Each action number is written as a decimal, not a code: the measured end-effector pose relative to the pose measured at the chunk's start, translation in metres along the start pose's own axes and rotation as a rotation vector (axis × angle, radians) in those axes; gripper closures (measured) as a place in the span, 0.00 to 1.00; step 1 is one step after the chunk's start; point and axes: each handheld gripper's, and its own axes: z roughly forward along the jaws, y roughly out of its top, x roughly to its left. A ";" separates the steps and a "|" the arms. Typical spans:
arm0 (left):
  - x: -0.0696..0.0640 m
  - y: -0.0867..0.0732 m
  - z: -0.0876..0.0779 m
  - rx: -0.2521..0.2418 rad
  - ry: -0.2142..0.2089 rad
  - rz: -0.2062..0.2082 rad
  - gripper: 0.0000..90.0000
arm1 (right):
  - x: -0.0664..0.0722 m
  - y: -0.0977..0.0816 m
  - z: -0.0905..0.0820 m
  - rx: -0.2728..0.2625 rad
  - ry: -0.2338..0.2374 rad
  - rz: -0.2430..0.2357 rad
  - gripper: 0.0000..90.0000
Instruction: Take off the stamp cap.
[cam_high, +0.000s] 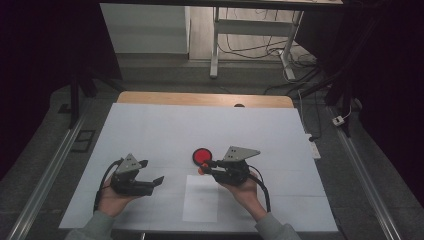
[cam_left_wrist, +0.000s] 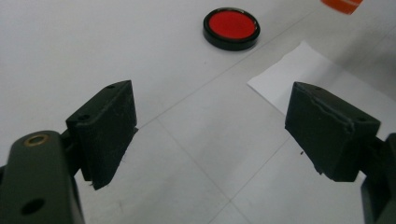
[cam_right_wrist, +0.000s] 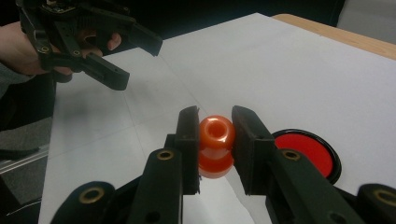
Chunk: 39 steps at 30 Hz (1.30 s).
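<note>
Orange spool (cam_high: 201, 170), one, glossy and waisted, sitting pinched in the right gripper (cam_high: 206, 167) beside one red disc (cam_high: 202, 156) and one paper sheet (cam_high: 200, 205) on the high view; left gripper (cam_left_wrist: 210, 135) gaping empty; spool (cam_right_wrist: 216, 144) showing a hollow end.

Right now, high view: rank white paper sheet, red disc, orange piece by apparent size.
1. white paper sheet
2. red disc
3. orange piece, partly hidden between the right gripper jaws, so its full size is unsure
</note>
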 end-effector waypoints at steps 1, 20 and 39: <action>-0.001 0.002 0.001 -0.002 0.000 0.007 0.19 | 0.000 0.000 0.000 -0.001 0.001 0.001 0.81; -0.017 0.022 0.013 -0.014 -0.045 0.056 0.19 | 0.000 0.000 0.000 0.001 0.002 0.001 0.81; -0.026 0.033 0.027 -0.003 -0.065 0.082 0.19 | 0.000 0.000 0.000 -0.002 0.001 0.002 0.81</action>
